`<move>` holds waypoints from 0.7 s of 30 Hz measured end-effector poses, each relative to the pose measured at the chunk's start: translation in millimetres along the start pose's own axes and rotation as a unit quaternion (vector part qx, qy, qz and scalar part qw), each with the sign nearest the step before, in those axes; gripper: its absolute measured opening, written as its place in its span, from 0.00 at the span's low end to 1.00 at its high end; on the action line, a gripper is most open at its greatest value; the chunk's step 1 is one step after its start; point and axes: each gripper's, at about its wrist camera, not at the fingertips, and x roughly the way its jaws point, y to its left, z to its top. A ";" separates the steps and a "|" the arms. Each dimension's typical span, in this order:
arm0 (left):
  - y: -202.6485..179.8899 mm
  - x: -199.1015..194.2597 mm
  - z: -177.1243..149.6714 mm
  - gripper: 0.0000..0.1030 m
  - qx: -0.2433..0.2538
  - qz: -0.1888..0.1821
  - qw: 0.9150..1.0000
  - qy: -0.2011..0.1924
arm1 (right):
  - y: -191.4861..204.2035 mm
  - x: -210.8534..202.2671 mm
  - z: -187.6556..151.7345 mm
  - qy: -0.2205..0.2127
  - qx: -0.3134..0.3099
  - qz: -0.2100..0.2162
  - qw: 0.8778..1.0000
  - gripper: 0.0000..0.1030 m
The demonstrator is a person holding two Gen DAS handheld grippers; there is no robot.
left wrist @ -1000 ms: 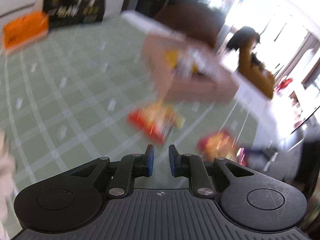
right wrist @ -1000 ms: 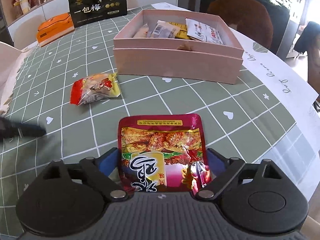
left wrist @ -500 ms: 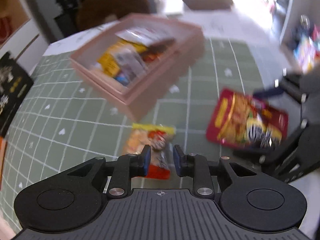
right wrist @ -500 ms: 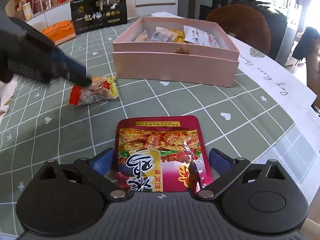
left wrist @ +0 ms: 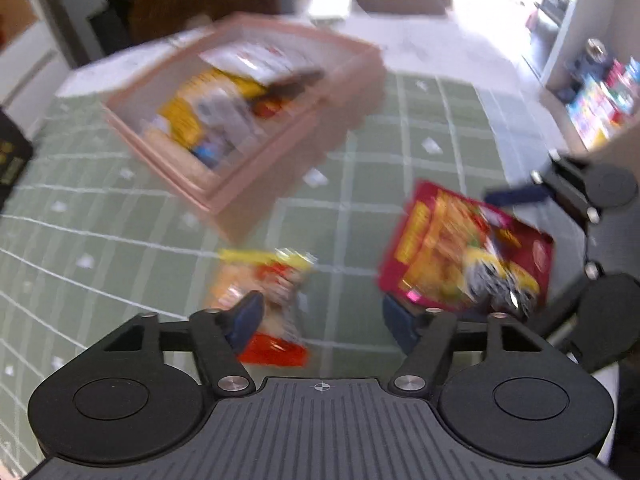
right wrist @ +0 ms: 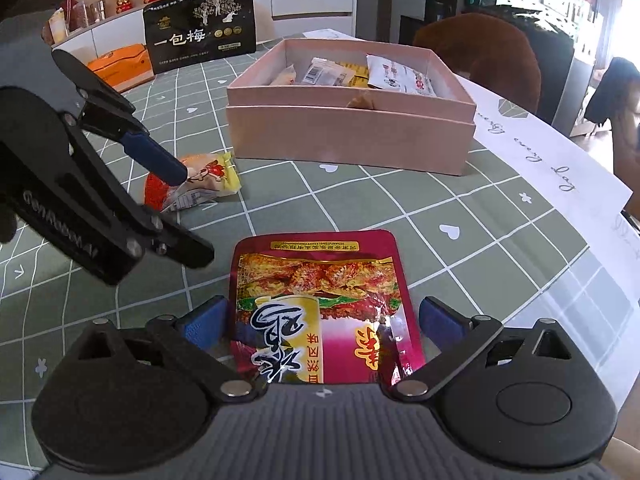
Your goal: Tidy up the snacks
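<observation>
A small orange and yellow snack packet [right wrist: 200,182] [left wrist: 268,304] lies on the green checked tablecloth in front of the pink box [right wrist: 348,140] [left wrist: 280,188], which holds several snacks. My left gripper [left wrist: 324,320] [right wrist: 180,208] hovers over this packet, jaws opening. One blue pad is above the packet, and nothing is gripped. A red snack pouch [right wrist: 320,304] [left wrist: 464,248] lies flat between the wide jaws of my right gripper [right wrist: 324,320]. Its pads stand beside the pouch edges without pressing.
At the back of the table stand a black gift box [right wrist: 200,36] and an orange box [right wrist: 120,66]. A white paper strip [right wrist: 560,160] runs along the right table edge. A brown chair [right wrist: 480,52] stands beyond the pink box.
My left gripper swung in over the small orange packet, rolled, and its jaws went from shut to wide apart. The right gripper stayed around the red pouch.
</observation>
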 end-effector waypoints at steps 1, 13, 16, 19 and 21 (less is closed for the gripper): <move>6.6 -2.1 0.4 0.68 -0.009 0.013 1.000 -0.007 | 0.1 -0.3 -0.3 -0.001 0.000 0.000 1.000 0.98; 58.0 29.6 -0.7 0.63 -0.129 0.019 0.991 0.024 | 0.0 -2.2 1.1 0.010 0.005 -0.002 1.000 0.98; 50.9 20.1 -9.8 0.57 -0.145 0.013 0.989 0.023 | -1.5 -3.6 4.4 0.026 0.011 0.003 1.000 0.97; 34.4 5.0 -26.3 0.53 -0.164 0.006 0.986 0.012 | -2.2 -3.8 9.0 0.033 0.012 -0.008 0.999 0.87; 19.4 -7.4 -37.4 0.53 -0.171 0.011 0.985 0.001 | -2.0 -5.6 13.7 0.044 0.008 -0.006 0.999 0.71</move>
